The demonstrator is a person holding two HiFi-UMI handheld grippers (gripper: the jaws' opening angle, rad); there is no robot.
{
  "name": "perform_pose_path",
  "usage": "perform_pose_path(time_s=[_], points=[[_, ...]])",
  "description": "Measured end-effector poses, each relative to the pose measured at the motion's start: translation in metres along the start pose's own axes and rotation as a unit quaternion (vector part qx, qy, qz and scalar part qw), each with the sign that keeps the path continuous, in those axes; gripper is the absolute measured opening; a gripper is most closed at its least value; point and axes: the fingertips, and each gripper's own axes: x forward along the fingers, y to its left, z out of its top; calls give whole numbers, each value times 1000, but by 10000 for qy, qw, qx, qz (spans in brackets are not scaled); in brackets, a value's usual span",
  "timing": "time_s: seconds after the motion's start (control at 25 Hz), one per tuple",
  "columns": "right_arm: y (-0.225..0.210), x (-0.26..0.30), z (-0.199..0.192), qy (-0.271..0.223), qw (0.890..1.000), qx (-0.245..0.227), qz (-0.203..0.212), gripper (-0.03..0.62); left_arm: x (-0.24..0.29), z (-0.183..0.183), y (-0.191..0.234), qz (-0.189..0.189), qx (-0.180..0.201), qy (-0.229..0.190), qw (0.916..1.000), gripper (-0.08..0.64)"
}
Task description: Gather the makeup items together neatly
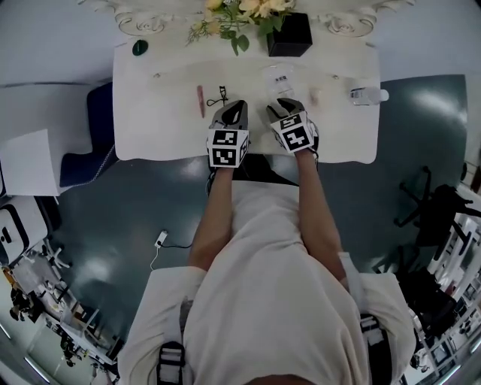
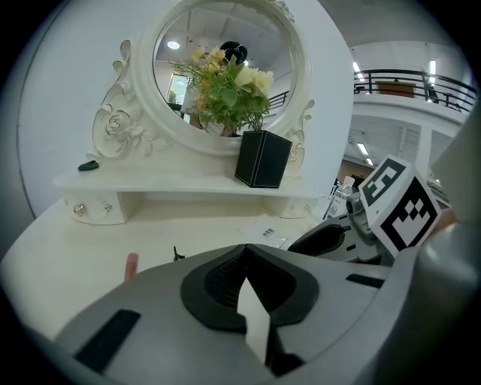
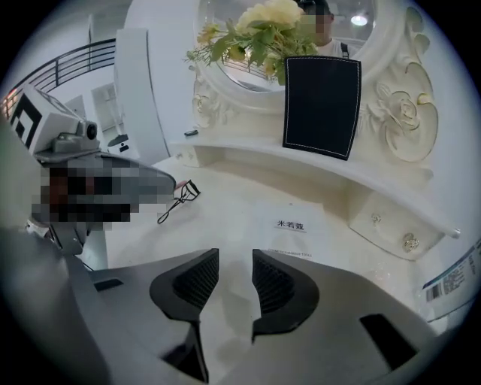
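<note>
While both grippers sit over the vanity table [image 1: 165,139], the pink makeup stick [image 1: 201,101] lies at ten o'clock of the left gripper [image 1: 237,105]. The stick's long axis runs twelve to six. The left gripper's jaws are closed and empty. The right gripper [image 1: 281,105] is moderately parted and also empty.

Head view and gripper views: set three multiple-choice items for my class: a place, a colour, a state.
1. Where does the eyelash curler lie?
A. on the upper shelf
B. on the tabletop beside the pink stick
C. on the floor

2. What colour is the box holding the flowers?
A. white
B. black
C. red

3. How are the right tongs?
A. open and empty
B. shut on the curler
C. shut on a bottle

Key: 1 B, the head view shows it just right of the stick; 2 B, every view shows it black; 3 A, they stand apart over bare tabletop.
</note>
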Motion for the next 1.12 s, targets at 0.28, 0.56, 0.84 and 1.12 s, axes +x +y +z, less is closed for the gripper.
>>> perform_pose_path(time_s=[0.28,0.56,0.84,1.12], points=[[-3,3,-14,427,9956,-747,-376,156,-1,-3,1,2,27,31,10000,14],[-6,3,-11,444,9923,-977,-621,49,-1,-3,6,20,6,29,10000,14],[9,9,6,349,9954,-793,-418,46,-5,-6,12,82,-46,57,9999,14],[32,20,20,364,9964,-651,-400,46,-14,-9,22,210,-70,75,9997,14]])
